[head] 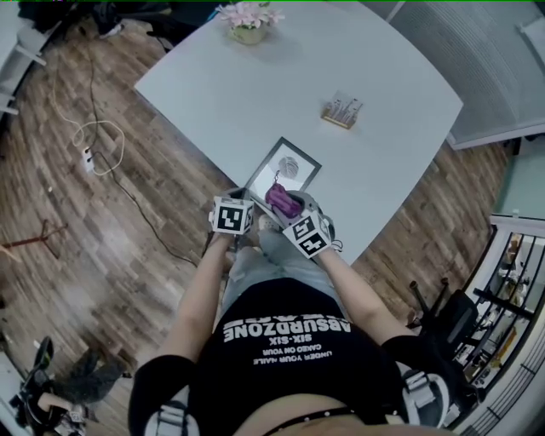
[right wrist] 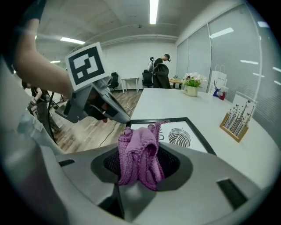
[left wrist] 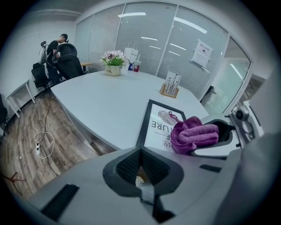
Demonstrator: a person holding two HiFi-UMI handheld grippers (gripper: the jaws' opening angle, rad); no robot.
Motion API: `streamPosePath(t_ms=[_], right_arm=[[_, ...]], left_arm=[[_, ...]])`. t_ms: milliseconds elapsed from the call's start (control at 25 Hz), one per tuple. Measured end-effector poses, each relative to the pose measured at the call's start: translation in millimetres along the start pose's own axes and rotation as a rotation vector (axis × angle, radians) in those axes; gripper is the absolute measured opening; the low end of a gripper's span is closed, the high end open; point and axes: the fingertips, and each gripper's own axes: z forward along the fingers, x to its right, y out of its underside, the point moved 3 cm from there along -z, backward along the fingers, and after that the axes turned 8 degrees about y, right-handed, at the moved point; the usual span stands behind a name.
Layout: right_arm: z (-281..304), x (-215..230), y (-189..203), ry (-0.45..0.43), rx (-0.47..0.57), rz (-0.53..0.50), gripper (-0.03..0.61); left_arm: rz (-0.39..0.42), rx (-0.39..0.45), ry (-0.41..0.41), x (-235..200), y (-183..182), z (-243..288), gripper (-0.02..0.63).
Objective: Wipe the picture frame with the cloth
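A black picture frame (head: 288,167) with a white leaf print lies flat on the white table (head: 255,94), near its front edge. My right gripper (head: 287,205) hovers over the frame's near end, shut on a bunched purple cloth (head: 279,198). In the right gripper view the cloth (right wrist: 138,154) sticks up between the jaws, with the frame (right wrist: 186,134) just beyond. My left gripper (head: 244,197) hangs beside the frame's near left corner, jaws together, nothing gripped. Its own view shows the left gripper (left wrist: 140,151), the frame (left wrist: 153,121) ahead and the cloth (left wrist: 193,134) to the right.
A pot of pink flowers (head: 249,21) stands at the table's far end. A wooden card holder (head: 342,111) sits beyond the frame on the right. A white cable (head: 94,145) lies on the wood floor at left. A person (left wrist: 59,44) is by chairs at the back.
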Motion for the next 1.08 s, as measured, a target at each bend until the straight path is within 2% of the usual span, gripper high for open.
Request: streamPosePath(t_ms=[200,280,560,1080], right_arm=[[6.1,-7.9,1.3,0.091,-0.004,-0.09,0.175],[8.2,-7.6,2.5,0.087,-0.009,-0.091,0.175],[9.8,-1.9,5.2,0.026,-0.028,0.01,0.175],[9.4,0.2,7.9,0.014,-0.043,0.024,0.175]], left_arm=[[0.01,-0.006,0.003,0.0,1.6,0.8,0.009],[0.021,-0.011,-0.001,0.0,2.1,1.4,0.009],[0.059,-0.011,-0.003,2.2,1.4,1.1,0.009],[0.07,-0.023,0.009,3.6,1.6,2.6,0.009]])
